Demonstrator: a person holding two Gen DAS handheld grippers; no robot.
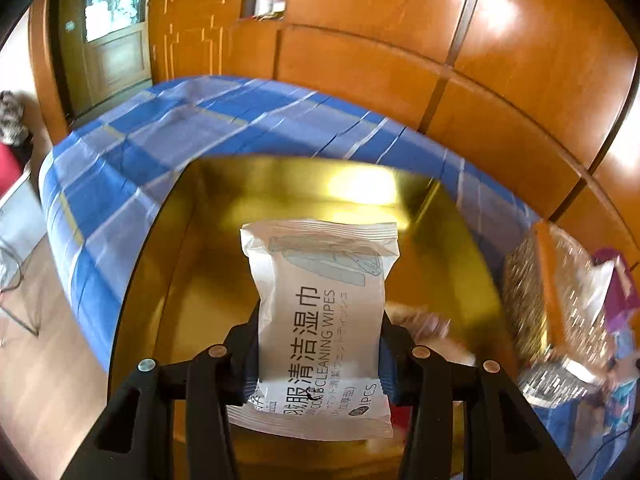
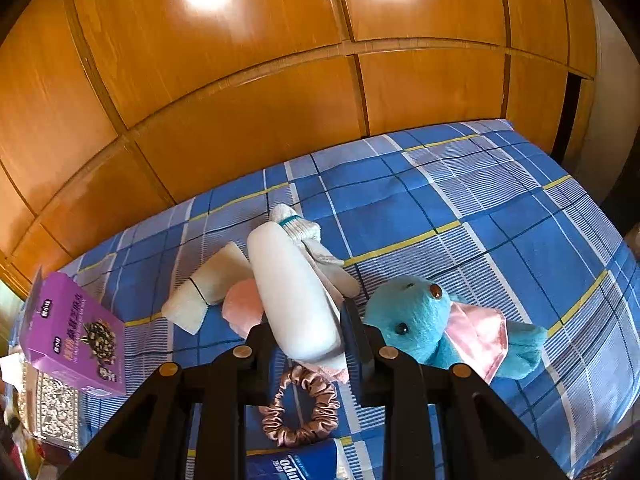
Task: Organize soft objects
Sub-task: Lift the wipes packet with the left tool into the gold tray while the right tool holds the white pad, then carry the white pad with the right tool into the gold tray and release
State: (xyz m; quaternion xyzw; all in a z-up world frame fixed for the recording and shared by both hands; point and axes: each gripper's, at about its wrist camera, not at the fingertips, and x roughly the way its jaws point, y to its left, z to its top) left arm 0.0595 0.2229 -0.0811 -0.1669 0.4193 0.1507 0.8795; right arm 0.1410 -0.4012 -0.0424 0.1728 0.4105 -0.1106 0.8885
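Holding a white pack of cleaning wipes [image 1: 320, 320], the left gripper [image 1: 320, 344] has its pads pressed against the pack's two long sides; jaws set narrow, pack sticking forward along the fingers, long axis in line with them. Directly beyond and beneath the pack: a gold-lined box [image 1: 192, 264], open at the top, standing on the blue checked sheet [image 1: 120, 168]. Pack hangs over the box's inner floor, with the far gold wall ahead of its front end. View blurred at the right edge; something pale and orange [image 1: 432, 332] low in the box on that side, can't tell what.

Right gripper [image 2: 306, 332]: jaws nearly together, clamped on a white rolled bundle [image 2: 292, 292], smooth, maybe cloth. Roll's long axis runs forward and slightly left from the fingers.

Loose on the sheet near the right gripper:
- turquoise plush toy [image 2: 416, 320] with pink satin ears, just right of the fingers
- pink-brown scrunchie [image 2: 300, 412] below the roll
- folded cream cloth [image 2: 204, 292] and a sock [image 2: 298, 226] with a teal stripe, left and beyond
- purple carton [image 2: 72, 328] tilted at far left

Judgement: the left hand is the one over the box, so the drop is its move. The pack's length looks set to fit front-to-back inside; the pale thing at the right may crowd it.
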